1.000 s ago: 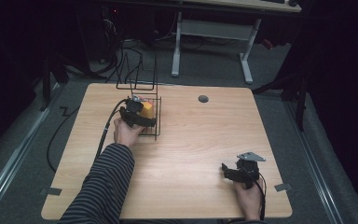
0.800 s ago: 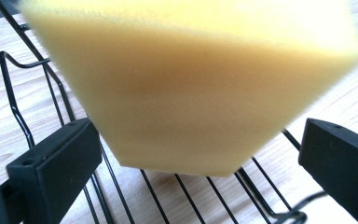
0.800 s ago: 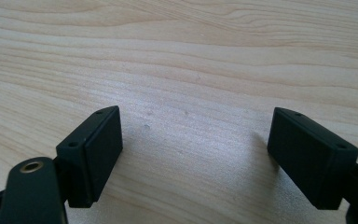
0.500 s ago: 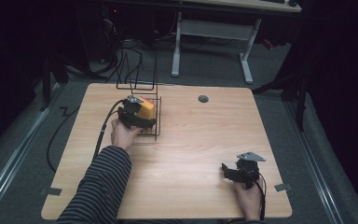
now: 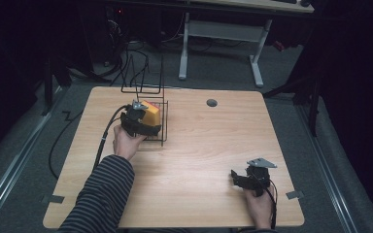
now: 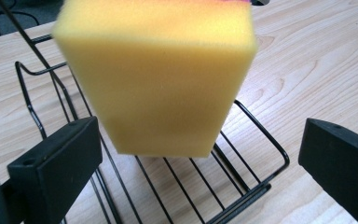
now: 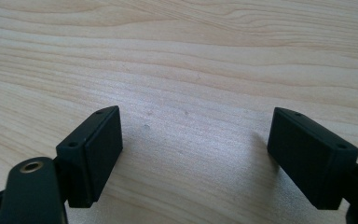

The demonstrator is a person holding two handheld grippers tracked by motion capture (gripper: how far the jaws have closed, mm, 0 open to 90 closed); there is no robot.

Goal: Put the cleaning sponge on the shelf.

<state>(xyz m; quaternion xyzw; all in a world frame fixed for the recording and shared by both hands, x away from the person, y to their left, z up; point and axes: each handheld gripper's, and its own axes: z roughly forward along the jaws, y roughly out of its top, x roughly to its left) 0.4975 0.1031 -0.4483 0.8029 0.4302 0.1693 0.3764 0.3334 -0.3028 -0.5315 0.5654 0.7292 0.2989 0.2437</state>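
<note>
left gripper (image 5: 143, 127) sits at the black wire rack (image 5: 151, 119) on the far left part of the wooden table (image 5: 199, 160), held by a hand coming out of a striped sleeve (image 5: 102, 194). its jaws stand wide apart. in the left gripper view the yellow sponge (image 6: 156, 74) stands upright on the rack's (image 6: 242, 186) wire floor, just ahead of the fingers (image 6: 58, 165) and between their lines, nearer the left-hand one. whether that finger touches the sponge i cannot tell; the right-hand one is well clear of it. a pink-red strip shows along the sponge's top edge. from the high view the sponge (image 5: 150, 112) shows orange-yellow inside the rack, just beyond the gripper body. right gripper (image 5: 245, 180) rests low over bare tabletop near the right front corner, well apart from rack and sponge. in the right gripper view its fingers (image 7: 95, 149) are spread wide, with plain wood grain (image 7: 191, 70) between them. a black cable (image 5: 102, 141) trails from the left gripper off the table's left edge.
</note>
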